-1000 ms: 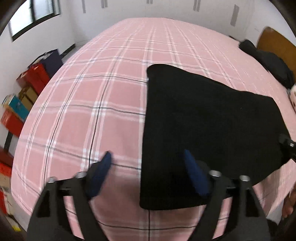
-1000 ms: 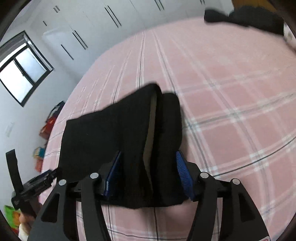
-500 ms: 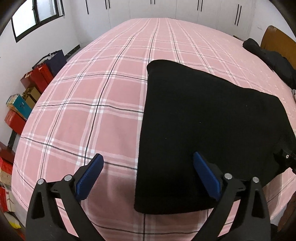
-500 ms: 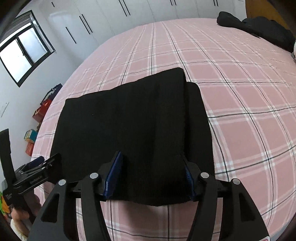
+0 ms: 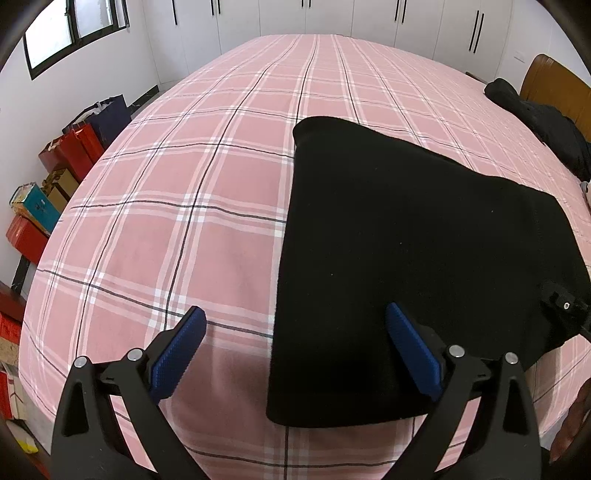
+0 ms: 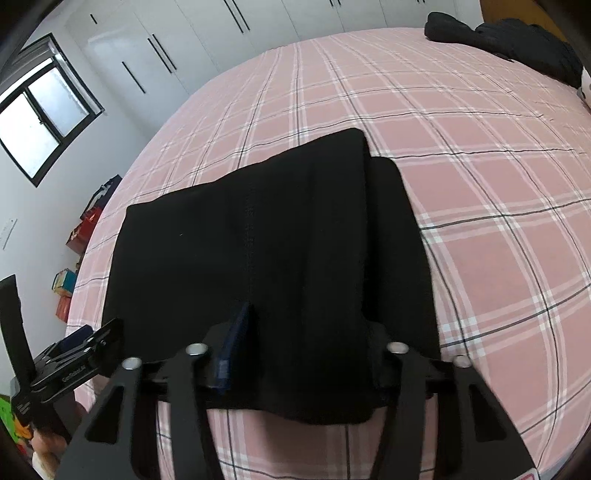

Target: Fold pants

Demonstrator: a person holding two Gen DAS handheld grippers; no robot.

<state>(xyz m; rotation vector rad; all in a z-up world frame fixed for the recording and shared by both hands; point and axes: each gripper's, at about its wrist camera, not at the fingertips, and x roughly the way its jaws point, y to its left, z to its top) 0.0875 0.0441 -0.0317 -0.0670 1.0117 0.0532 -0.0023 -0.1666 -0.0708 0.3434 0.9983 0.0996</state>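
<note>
The black pants lie folded in a flat, roughly rectangular stack on the pink plaid bed. My left gripper is open and empty, hovering over the pants' near left edge. In the right wrist view the pants fill the middle, with a lower layer showing along their right side. My right gripper is open with the near edge of the pants lying between its fingers; its right finger is hidden by the cloth. The left gripper also shows at the lower left of the right wrist view.
A second black garment lies near the wooden headboard. Boxes and bags stand on the floor along the left wall. White wardrobes line the far wall. The bed's near edge is just below both grippers.
The right gripper laid the lifted fold flat, then widened its fingers. The left gripper opened wider and drew back slightly. The pants flattened into a neat stack.
</note>
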